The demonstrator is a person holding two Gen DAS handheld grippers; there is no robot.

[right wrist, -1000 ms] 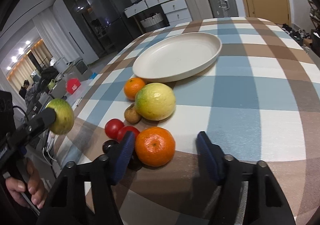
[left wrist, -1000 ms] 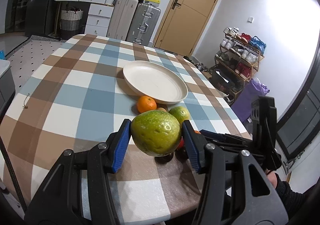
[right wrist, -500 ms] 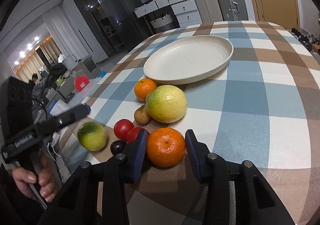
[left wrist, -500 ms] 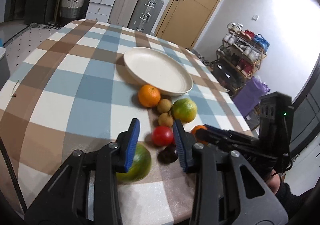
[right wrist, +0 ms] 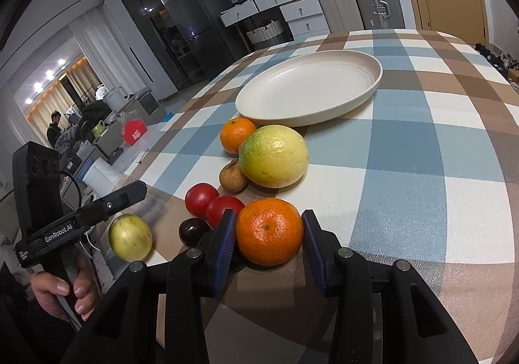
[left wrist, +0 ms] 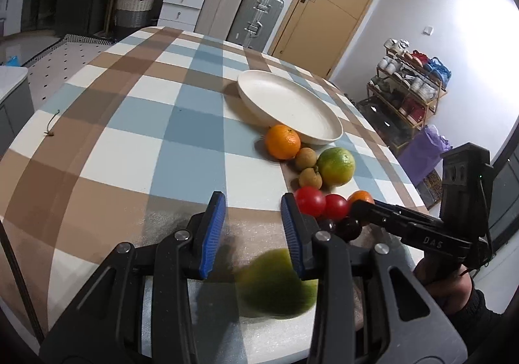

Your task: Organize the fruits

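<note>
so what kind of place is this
Most likely a lived-in home, a dining or living area. A table under a checked cloth holds the plate, suitcases and a white drawer unit line the wall, and a shoe rack stands by the door.

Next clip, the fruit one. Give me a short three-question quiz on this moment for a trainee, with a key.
1. True or false: the white plate has fruit on it.
2. What sits between the jaws of the right gripper? A) a red tomato B) a mandarin C) a green citrus
3. How many red tomatoes lie on the table?

Key
1. False: the plate is bare.
2. B: the jaws have just been closing, and both pads now press on the mandarin.
3. Two, side by side.
</note>
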